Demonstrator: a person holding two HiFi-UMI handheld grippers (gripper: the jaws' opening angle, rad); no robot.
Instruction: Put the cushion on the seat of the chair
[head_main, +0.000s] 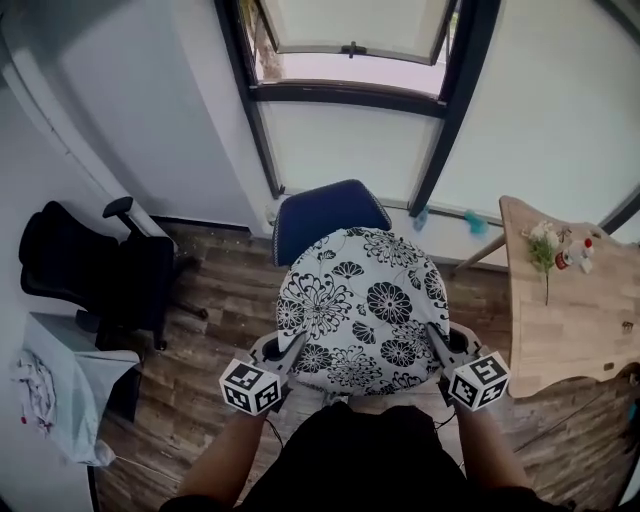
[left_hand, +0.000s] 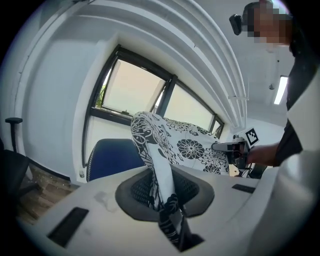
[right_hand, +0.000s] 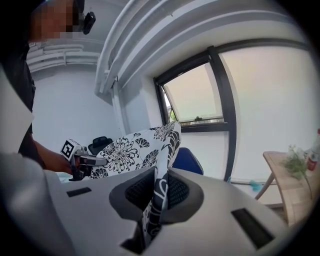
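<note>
Cushion (head_main: 360, 300), held up near the blue chair (head_main: 325, 212), looks soft, light and floppy; left gripper (head_main: 293, 348) and right gripper (head_main: 437, 342) have fingers clamped on its opposite edges, likely the steadiest hold.

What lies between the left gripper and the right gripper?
The flowered cushion, with the left gripper and right gripper shut on its edges; the head view shows it.
</note>
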